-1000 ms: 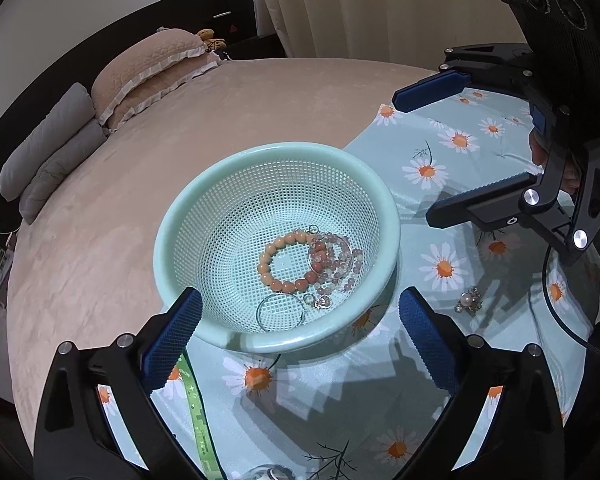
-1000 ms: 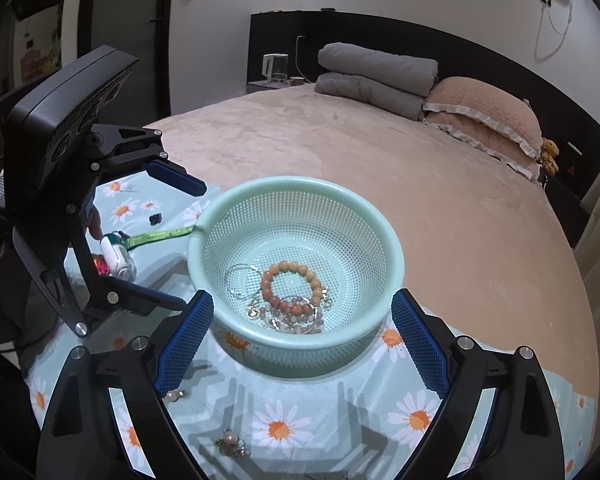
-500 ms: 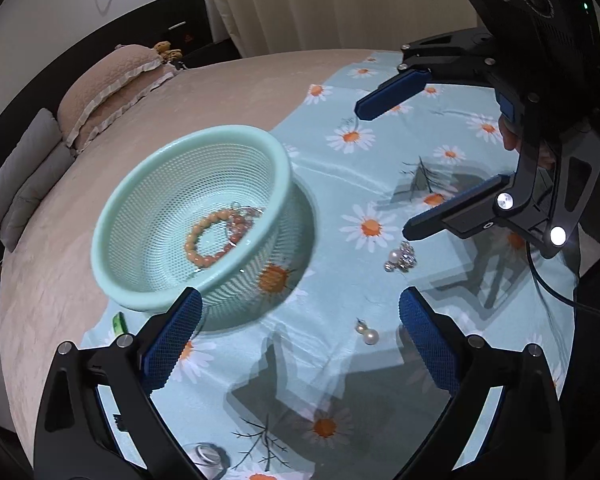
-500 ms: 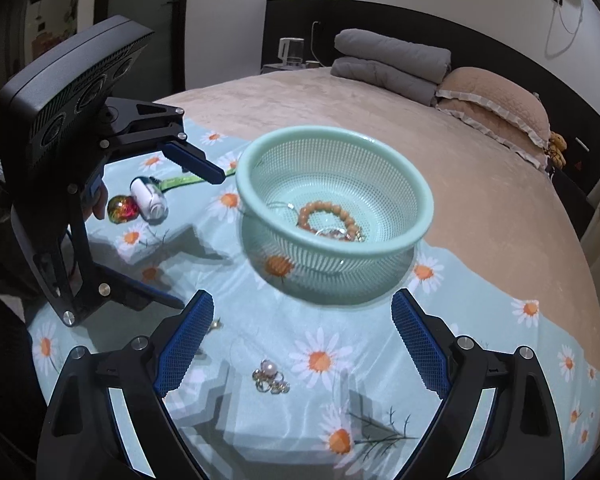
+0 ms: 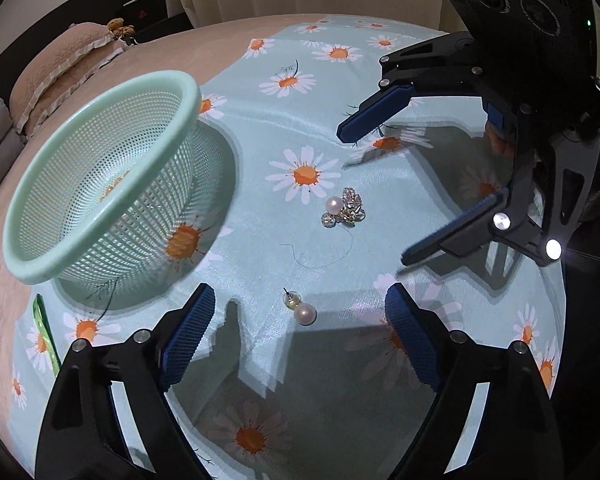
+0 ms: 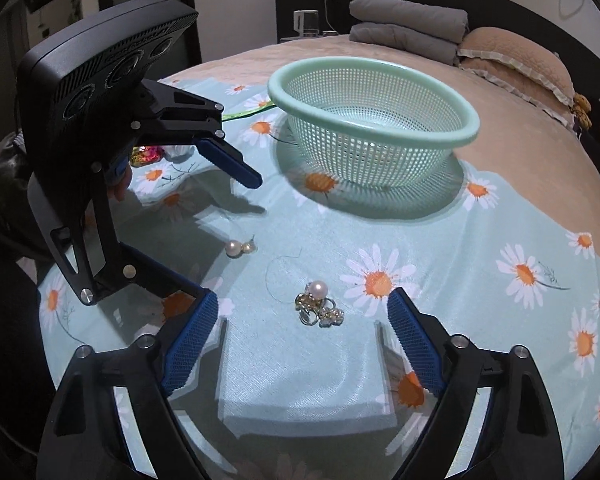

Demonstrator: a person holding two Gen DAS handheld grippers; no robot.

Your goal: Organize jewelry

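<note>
Here I kept both claws spread and empty: my left gripper (image 5: 300, 332) framed the white pearl earring (image 5: 303, 311), my right gripper (image 6: 303, 334) the crystal-and-pearl cluster (image 6: 319, 307), near the mint-green mesh plastic basket (image 6: 374, 98) on the daisy-print cloth (image 6: 500, 224).

basket (image 6: 374, 92): mint green | cloth (image 6: 480, 272): pale blue, daisies | tool pads (image 6: 414, 346): blue

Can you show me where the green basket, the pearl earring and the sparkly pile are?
green basket (image 6: 470, 126): right wrist view, on its rim.
pearl earring (image 5: 305, 314): left wrist view, on the pearl.
sparkly pile (image 6: 319, 307): right wrist view, on its middle.
</note>
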